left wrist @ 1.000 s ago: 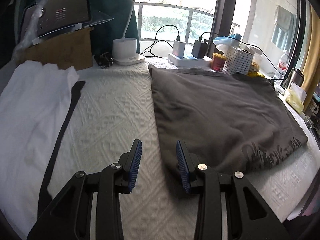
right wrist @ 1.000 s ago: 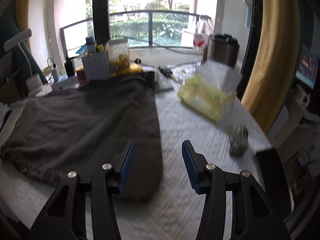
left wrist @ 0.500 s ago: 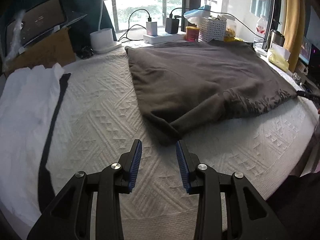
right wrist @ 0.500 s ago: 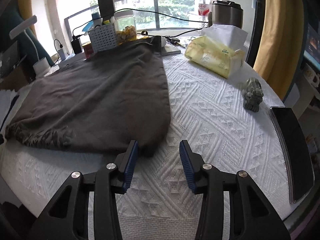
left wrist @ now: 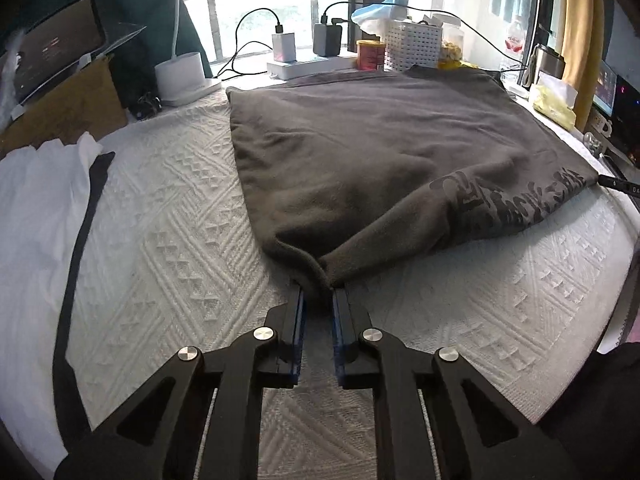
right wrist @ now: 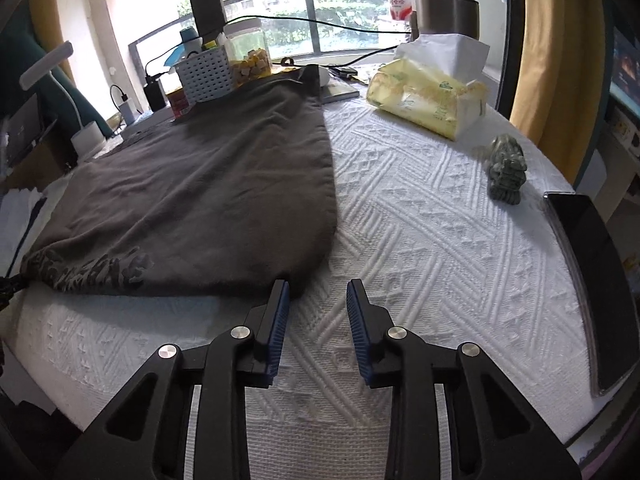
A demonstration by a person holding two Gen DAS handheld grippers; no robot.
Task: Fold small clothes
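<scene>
lying flat on the white cloth [left wrist: 168, 216], the grey shirt [left wrist: 380, 148] spreads from the near edge back to the basket [left wrist: 412, 46] and chargers by the window. your left gripper [left wrist: 318, 292] is closing, pads pinching the shirt's near left corner, fabric bunched between them. your right gripper [right wrist: 316, 296] is closing too, jaws apart, only bare cloth between; its left pad sits just beside the shirt's [right wrist: 208, 184] near right corner, touching or not i can't tell. white garment [left wrist: 36, 208] lies well left of the shirt. tissue pack [right wrist: 428, 96], green figurine [right wrist: 506, 168] and dark phone [right wrist: 588, 264] sit to the right.
</scene>
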